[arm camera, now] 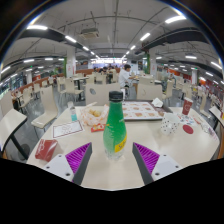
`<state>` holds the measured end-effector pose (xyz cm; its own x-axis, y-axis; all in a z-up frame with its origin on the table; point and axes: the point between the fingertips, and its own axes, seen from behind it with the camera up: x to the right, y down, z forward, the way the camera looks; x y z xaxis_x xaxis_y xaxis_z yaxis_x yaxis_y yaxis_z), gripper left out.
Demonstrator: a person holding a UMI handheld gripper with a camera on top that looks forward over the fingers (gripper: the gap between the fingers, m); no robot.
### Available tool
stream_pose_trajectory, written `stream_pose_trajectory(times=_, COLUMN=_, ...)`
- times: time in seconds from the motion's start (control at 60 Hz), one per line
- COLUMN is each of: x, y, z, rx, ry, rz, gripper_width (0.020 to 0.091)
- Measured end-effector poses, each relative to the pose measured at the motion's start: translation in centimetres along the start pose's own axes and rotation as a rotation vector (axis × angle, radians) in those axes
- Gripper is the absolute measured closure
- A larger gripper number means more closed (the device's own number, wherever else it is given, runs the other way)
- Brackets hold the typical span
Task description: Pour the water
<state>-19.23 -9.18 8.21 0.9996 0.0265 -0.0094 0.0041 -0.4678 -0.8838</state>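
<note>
A green plastic bottle [115, 127] with a dark cap and a yellow label stands upright on the white table [110, 172], just ahead of my fingers and between their lines. My gripper [113, 160] is open, its purple pads [78, 157] set wide apart with clear gaps on both sides of the bottle. A red cup [187, 106] stands farther off to the right.
On the table lie a white sheet [68, 128], a snack bag [94, 118], a red packet [47, 150] at the left, a patterned tray [141, 110] behind the bottle and a pink-spotted item [172, 126]. A person [124, 78] stands in the cafeteria beyond.
</note>
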Motion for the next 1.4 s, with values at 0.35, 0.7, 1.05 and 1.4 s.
stream_pose_trajectory(times=0.35, x=0.5, y=-4.2, z=9.5, rx=0.254, ry=-0.007, rz=-0.063, gripper_width=0.0614)
stream_pose_trajectory(times=0.7, x=1.0, y=-6.3, z=10.0, rx=0.133, ry=-0.156, rz=-0.026, gripper_width=0.075)
stream_pose_trajectory(times=1.05, x=11.7, y=-17.6, z=11.6, rx=0.021, ry=-0.524, rz=1.109, gripper_width=0.0752)
stream_pose_trajectory(times=1.4, x=18.4, y=-18.1, z=11.6, rx=-0.089, ry=-0.871, rz=2.171, gripper_width=0.0753)
